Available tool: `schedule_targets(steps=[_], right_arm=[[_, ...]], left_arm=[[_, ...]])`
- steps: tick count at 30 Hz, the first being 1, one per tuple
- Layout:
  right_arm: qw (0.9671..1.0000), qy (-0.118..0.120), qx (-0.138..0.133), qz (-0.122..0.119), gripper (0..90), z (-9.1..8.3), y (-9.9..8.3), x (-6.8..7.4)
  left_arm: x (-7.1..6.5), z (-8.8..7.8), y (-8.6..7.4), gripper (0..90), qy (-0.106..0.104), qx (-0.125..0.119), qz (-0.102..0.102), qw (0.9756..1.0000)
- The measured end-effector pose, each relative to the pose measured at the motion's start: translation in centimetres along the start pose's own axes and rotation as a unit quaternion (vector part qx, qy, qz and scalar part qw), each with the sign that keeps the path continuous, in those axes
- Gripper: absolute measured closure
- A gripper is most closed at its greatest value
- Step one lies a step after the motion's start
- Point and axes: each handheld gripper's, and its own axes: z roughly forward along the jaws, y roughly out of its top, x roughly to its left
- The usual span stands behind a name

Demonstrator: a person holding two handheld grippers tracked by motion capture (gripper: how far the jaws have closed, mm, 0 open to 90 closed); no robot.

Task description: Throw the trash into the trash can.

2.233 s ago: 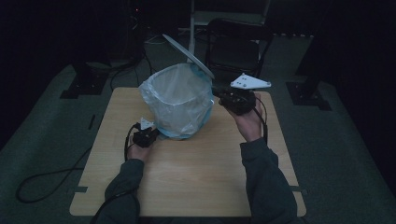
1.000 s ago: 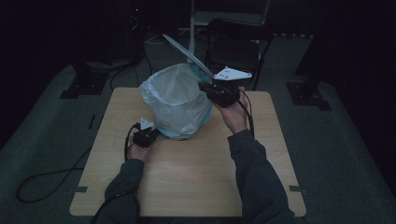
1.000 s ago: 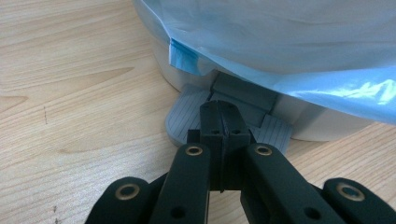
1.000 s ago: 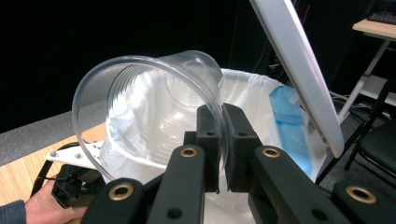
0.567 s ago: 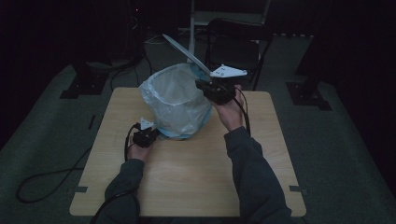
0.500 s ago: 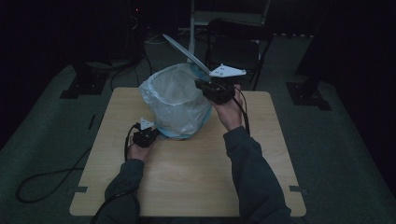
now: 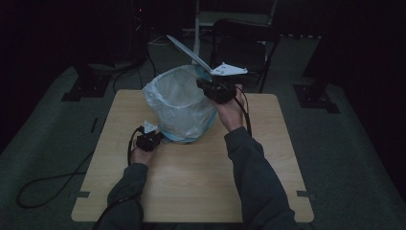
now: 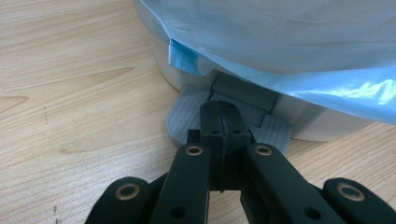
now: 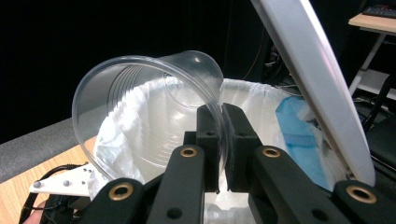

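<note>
High view: I see my right hand [image 7: 230,109] raised with the forearm reaching forward, its right gripper [image 7: 218,90] at the rim of the pedal bin [image 7: 179,108], which stands on the wooden table [image 7: 201,177] under its tilted-up lid [image 7: 189,48]. The jaws are clenched on the rim of a clear plastic cup [image 9: 149,102], tipped on its side above the bag-lined opening. My left hand [image 7: 141,155] lies low on the table; the left gripper [image 8: 222,126], jaws pressed together and empty, rests its tips on the grey foot pedal [image 8: 187,119].
</note>
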Motion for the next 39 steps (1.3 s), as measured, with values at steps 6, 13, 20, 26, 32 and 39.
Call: schedule_targets(steps=[6, 13, 20, 26, 32, 39], right_arm=[[1.0, -0.001, 0.001, 0.004, 86.0, 0.6, 0.2, 0.2], [0.9999, -0.005, -0.002, 0.011, 86.0, 1.2, 0.7, 0.4], [0.9999, -0.01, 0.002, 0.013, 85.9, 1.6, 0.7, 0.4], [0.9998, -0.012, 0.004, 0.014, 85.9, 1.9, 0.7, 0.3], [0.9997, -0.016, 0.003, 0.015, 86.0, 2.1, 0.9, 0.3], [0.9997, -0.019, 0.004, 0.014, 85.9, 2.5, 1.1, 0.5]], left_arm=[[0.0, 0.0, 0.0, 90.0, 0.0, 0.0, 0.0, 1.0], [0.0, 0.0, 0.0, 90.0, 0.0, 0.0, 0.0, 1.0], [0.0, 0.0, 0.0, 90.0, 0.001, 0.0, 0.0, 1.0], [0.0, 0.0, 0.0, 90.0, 0.001, 0.0, 0.001, 1.0], [0.0, 0.0, 0.0, 90.0, 0.001, 0.0, 0.0, 1.0], [0.0, 0.0, 0.0, 90.0, 0.001, 0.0, 0.0, 1.0]])
